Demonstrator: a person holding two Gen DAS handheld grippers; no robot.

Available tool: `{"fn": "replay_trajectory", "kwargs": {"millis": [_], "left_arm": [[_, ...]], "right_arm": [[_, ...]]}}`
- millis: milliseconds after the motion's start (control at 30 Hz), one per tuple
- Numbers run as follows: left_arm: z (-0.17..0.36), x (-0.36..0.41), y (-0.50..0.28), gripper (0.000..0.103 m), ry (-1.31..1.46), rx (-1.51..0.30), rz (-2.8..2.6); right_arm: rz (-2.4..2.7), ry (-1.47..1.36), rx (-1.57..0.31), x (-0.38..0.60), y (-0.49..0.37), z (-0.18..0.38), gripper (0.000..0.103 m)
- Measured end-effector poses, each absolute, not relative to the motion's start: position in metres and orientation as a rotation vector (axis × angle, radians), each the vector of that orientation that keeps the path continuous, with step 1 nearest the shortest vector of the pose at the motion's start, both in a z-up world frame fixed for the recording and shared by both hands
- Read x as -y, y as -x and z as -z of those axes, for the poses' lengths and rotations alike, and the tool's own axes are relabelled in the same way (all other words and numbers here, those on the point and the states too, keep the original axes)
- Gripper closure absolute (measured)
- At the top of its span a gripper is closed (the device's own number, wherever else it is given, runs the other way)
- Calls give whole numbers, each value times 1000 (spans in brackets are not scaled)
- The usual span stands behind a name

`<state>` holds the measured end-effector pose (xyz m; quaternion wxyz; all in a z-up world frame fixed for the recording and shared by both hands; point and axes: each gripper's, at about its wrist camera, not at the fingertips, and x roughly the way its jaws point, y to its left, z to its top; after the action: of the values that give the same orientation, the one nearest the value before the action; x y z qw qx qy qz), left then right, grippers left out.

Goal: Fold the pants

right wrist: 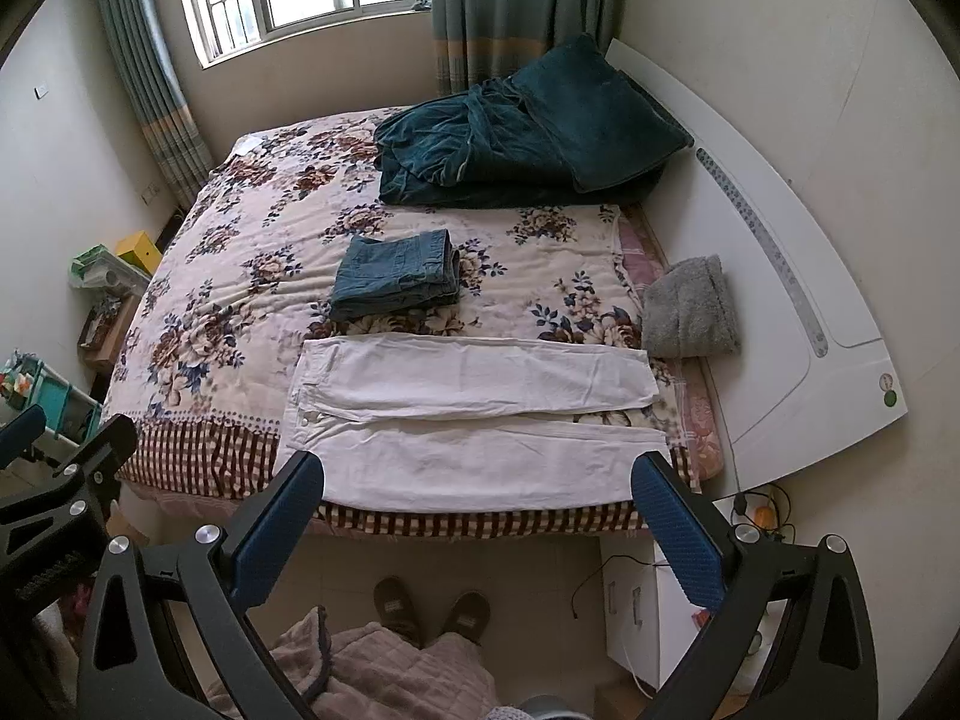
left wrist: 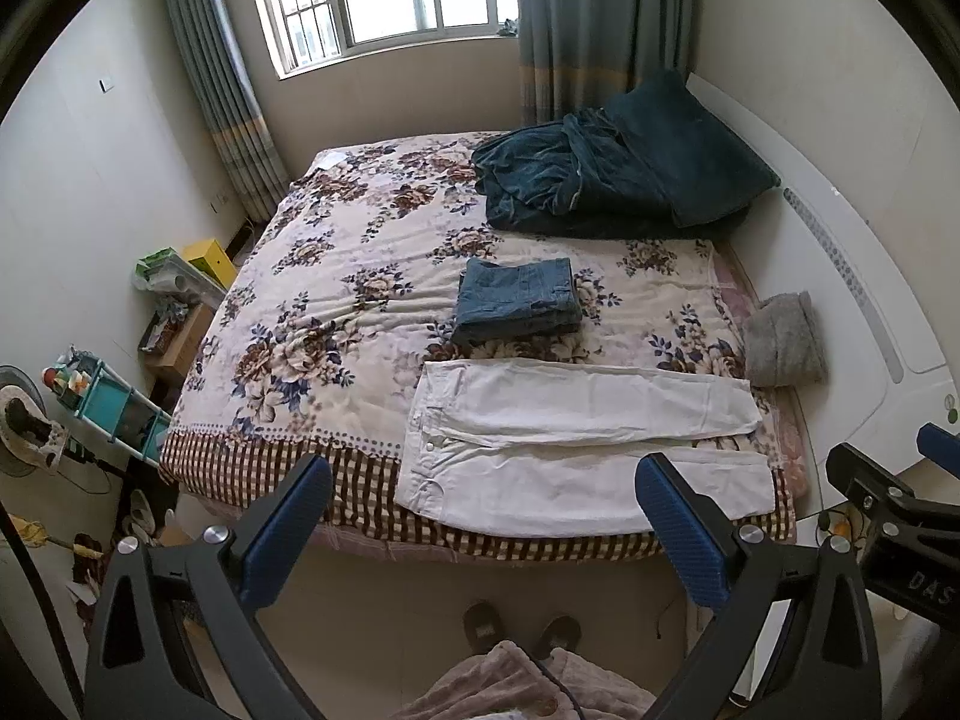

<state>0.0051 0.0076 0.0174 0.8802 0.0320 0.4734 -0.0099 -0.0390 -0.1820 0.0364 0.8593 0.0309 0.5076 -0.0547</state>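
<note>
**A:** Where do you start?

**B:** Your left claw (left wrist: 483,516) hangs spread and empty above the bed's near edge; so does your right claw (right wrist: 477,507). The white cotton pants (left wrist: 576,450) lie flat along that near edge, waistband left, legs running right, apart. Pinch the near leg at waistband and cuff together, I'd say, and lay it over the far one.

**A:** Any containers?

**B:** Left of the bed, a teal plastic rack (left wrist: 114,402) holds small clutter, too blurred to name.
</note>
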Motion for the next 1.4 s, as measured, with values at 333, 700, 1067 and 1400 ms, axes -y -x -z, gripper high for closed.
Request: {"fn": "replay_trajectory", "kwargs": {"millis": [333,700,1067,1400], "left_arm": [[-12,-2,-2,0,-67,-992,13],[-6,-4,10,0,-51,-987,5],[-4,-8,16,0,-41,-987,7],[-5,-9,17,0,-38,-986,7]], "right_arm": [[98,-68,-1075,183,43,-33,0],[97,-64,-1075,181,46,-32,0],[95,-66,-1076,180,46,-33,0],[96,-66,-1075,180,47,-31,0]]}}
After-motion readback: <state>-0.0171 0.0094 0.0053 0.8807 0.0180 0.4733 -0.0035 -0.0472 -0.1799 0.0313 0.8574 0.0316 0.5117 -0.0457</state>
